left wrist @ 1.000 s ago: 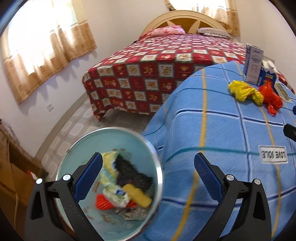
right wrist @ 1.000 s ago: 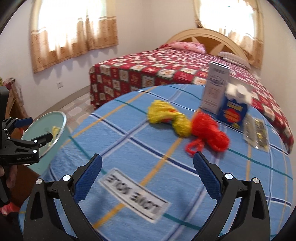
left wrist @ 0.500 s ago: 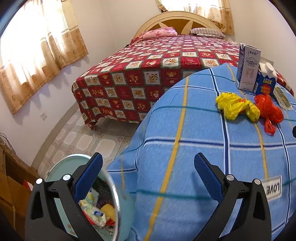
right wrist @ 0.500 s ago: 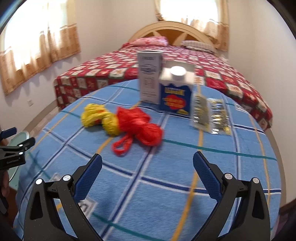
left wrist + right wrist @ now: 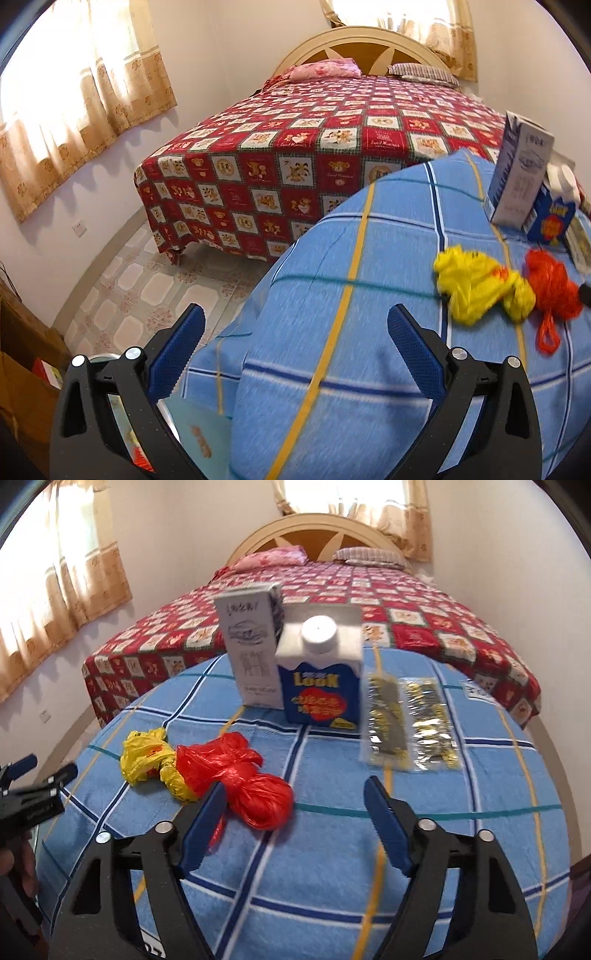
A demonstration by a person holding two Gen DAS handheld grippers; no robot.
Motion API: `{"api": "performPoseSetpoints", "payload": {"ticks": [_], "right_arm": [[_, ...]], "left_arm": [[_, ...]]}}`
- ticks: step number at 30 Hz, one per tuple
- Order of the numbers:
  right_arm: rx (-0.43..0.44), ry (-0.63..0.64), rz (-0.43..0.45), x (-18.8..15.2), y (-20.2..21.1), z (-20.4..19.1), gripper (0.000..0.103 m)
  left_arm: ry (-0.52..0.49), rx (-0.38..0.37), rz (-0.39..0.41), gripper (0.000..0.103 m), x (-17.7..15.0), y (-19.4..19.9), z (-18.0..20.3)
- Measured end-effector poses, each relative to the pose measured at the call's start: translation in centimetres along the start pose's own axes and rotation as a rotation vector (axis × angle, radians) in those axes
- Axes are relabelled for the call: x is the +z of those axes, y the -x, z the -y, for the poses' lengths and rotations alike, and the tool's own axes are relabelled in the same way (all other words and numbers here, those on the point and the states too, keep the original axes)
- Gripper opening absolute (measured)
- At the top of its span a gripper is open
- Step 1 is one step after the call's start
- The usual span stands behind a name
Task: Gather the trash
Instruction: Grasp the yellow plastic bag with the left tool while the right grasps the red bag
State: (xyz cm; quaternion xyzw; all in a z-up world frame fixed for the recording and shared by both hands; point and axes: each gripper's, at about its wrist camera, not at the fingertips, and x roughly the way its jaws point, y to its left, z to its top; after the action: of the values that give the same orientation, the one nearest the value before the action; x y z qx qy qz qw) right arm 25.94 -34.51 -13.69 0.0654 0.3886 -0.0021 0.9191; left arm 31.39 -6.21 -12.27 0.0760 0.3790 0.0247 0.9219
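R gripper jaws just been closing, nothing gripped (red bag near), L gripper open.

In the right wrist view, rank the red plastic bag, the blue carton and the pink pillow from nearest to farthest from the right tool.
1. Red plastic bag: just ahead of the right tool, by its left finger.
2. Blue carton: upright, mid-table, straight ahead.
3. Pink pillow: at the bed's headboard, beyond the table.

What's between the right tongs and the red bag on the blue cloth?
Nothing visible. The right tongs have just been closing, with nothing between their jaws, and the red bag lies just ahead, beside the left fingertip, on the blue cloth. The yellow bag touches its far left side, not in the way.
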Motion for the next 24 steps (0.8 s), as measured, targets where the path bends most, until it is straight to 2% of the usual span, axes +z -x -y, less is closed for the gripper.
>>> {"api": "performPoseSetpoints", "payload": {"ticks": [3,4,6,7,8,13,18,24], "right_arm": [[0.052,-0.014,-0.073,0.0,-1.8,0.3,0.051],[0.060,-0.014,-0.083,-0.1,-2.1,0.3,0.043],[0.074,-0.008,-0.086,-0.3,-2.3,0.3,0.037],[0.083,-0.007,-0.088,-0.4,-2.4,0.3,0.028],[0.092,-0.010,-0.086,-0.4,-2.3,0.5,0.024],[0.104,0.010,-0.053,-0.8,-1.0,0.6,0.016],[0.086,-0.012,-0.003,-1.2,1.1,2.1,0.016],[0.070,-0.068,0.017,-2.1,2.4,4.1,0.016]], "left_arm": [[0.011,-0.011,-0.003,0.097,0.4,-0.5,0.3],[0.010,-0.024,-0.002,0.097,0.4,-0.6,0.5],[-0.001,-0.031,-0.002,0.097,0.3,-0.7,0.8],[-0.007,-0.036,-0.002,0.097,0.3,-0.8,1.0],[-0.008,-0.043,-0.004,0.097,0.3,-0.8,1.1],[-0.017,-0.074,-0.004,0.097,0.4,-0.4,1.9],[-0.041,-0.118,0.002,0.097,0.9,0.0,3.7],[-0.086,-0.147,-0.003,0.097,1.0,0.0,6.5]]}}
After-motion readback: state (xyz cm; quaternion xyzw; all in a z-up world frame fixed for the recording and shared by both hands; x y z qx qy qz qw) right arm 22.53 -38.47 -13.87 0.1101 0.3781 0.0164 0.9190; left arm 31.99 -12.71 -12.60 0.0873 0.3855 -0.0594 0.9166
